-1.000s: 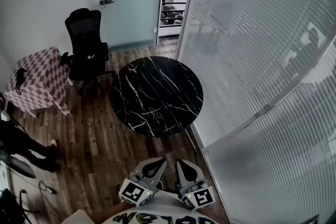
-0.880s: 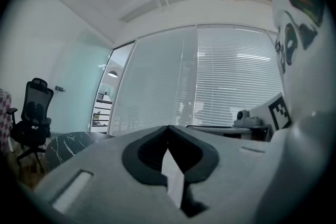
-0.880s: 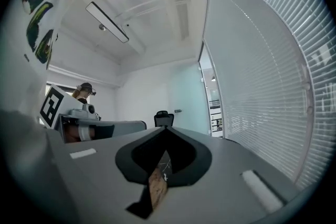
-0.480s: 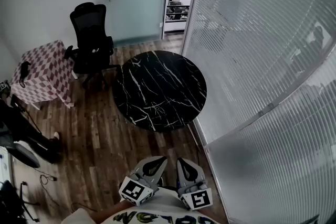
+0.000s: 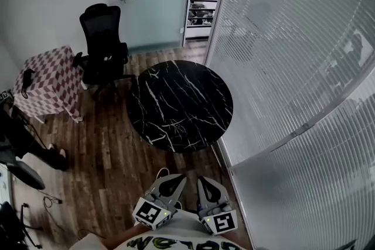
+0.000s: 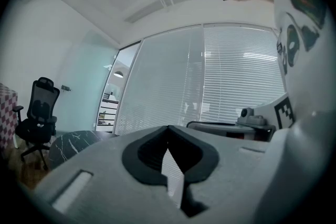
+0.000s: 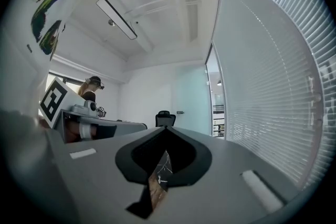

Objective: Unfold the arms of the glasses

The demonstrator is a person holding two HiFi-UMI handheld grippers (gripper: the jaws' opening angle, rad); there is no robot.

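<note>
No glasses show in any view. My left gripper (image 5: 174, 178) and right gripper (image 5: 201, 180) sit side by side at the bottom of the head view, close against the person's body and pointing away over the wooden floor. Both are shut with nothing between the jaws. In the left gripper view the left gripper (image 6: 168, 128) has its tips touching, aimed at the blinds. In the right gripper view the right gripper (image 7: 165, 129) is likewise closed, aimed towards the far chair. A round black marble table (image 5: 180, 103) stands ahead of both, well beyond the jaws.
A black office chair (image 5: 104, 47) and a small table under a checkered cloth (image 5: 50, 82) stand at the left. A glass wall with blinds (image 5: 293, 67) runs down the right, with a doorway (image 5: 202, 3) at the back. Someone's legs (image 5: 26, 146) show at the left edge.
The head view has shifted a little, so the table and chair sit slightly further right and higher. Both grippers keep their place at the bottom, still shut.
</note>
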